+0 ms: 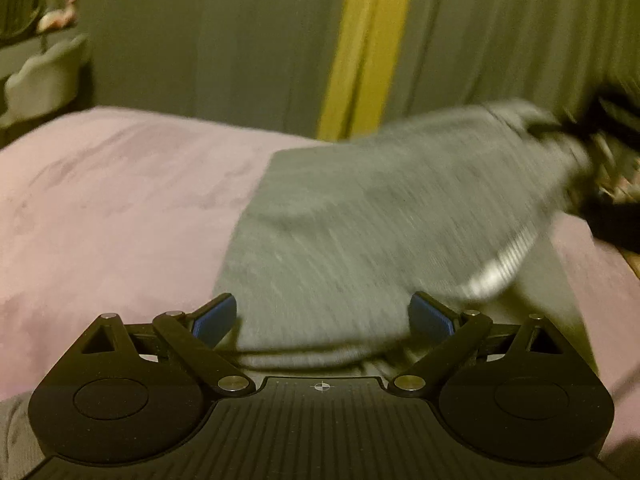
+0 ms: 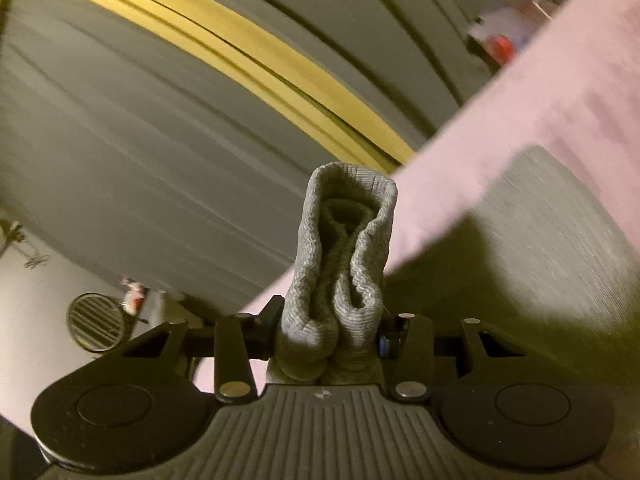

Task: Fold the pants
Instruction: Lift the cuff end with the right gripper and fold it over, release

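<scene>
1. Two claws in play; the right claw (image 2: 329,334) is clamped on a bunched ribbed cuff (image 2: 346,240) of the grey pants (image 1: 360,220), fabric wadded thick between the pads, so the jaws stand part-way in, not fully shut.
2. Left claw (image 1: 322,320) is wide apart with nothing gripped; its blue pads (image 1: 214,322) straddle the near edge of the pants without pressing on it.
3. Pants lie on the pink bed cover (image 1: 100,200), spread across the middle-right of the left wrist view. One end is lifted off the bed at upper right, where I see a dark blurred shape that I judge to be my other claw.
4. Why the cuff is held bunched: my guess is that pinching the whole cuff gives one firm handle to carry that leg end over the rest for a fold.
5. Why the left claw hangs open by the near edge: probably ready to pin or pick up that side so the cloth doesn't drag while the other end travels.
6. Background: grey curtain (image 1: 200,40) with a yellow stripe (image 1: 368,48), some shelf clutter far left, too blurred to name.
7. Progress, judged: early fold, leg end raised, not yet laid down.
8. Risk: thick wad may slip from the pads; both views are motion-blurred, so edge alignment is unclear.
</scene>
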`<state>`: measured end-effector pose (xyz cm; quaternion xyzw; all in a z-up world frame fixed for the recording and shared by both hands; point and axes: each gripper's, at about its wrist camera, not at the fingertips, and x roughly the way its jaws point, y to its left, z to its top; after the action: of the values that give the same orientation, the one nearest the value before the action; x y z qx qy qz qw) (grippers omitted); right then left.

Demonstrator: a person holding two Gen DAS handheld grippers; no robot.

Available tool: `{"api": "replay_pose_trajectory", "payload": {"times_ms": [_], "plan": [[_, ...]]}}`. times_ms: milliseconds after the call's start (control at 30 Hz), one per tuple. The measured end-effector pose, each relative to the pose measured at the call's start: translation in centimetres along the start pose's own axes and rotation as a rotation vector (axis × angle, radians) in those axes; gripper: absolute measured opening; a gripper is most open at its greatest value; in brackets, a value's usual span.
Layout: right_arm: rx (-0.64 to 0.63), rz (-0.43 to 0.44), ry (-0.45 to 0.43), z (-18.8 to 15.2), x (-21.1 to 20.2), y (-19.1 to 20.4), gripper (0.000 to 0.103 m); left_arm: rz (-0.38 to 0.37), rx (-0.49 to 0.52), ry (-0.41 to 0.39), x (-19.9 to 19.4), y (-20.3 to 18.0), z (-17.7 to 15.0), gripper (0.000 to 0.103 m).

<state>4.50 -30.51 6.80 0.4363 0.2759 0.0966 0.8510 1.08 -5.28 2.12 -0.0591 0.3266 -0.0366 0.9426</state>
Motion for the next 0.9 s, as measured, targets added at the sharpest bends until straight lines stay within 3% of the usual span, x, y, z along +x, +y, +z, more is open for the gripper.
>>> {"api": "replay_pose_trajectory", "payload": {"times_ms": [100,233,433,533,633,900], "plan": [[-0.009,0.03,-0.015,0.6,-0.5,1.1,0.043,-0.017,0.082,0.06,1.1,-1.8,-0.8,0.098],[-0.002,0.054,-0.025,0.7,-1.2,1.7,0.042,0.079,0.141,0.142,4.2,-2.7,-1.1,0.098],[-0.011,0.045,-0.053,0.8,-3.5,0.8,0.042,0.162,0.039,0.15,3.9,-0.9,-0.5,0.098],[0.018,0.023,-0.076,1.3,-4.8,-0.6,0.042,0.143,-0.069,0.18,3.6,0.7,-0.1,0.098],[0.031,-0.001,-0.09,1.5,-6.0,-1.9,0.042,0.146,-0.147,0.16,3.1,1.8,0.4,0.098],[0.061,-0.089,-0.059,0.7,-6.6,-6.0,0.042,0.18,-0.147,0.129,2.5,2.2,0.5,0.097]]}}
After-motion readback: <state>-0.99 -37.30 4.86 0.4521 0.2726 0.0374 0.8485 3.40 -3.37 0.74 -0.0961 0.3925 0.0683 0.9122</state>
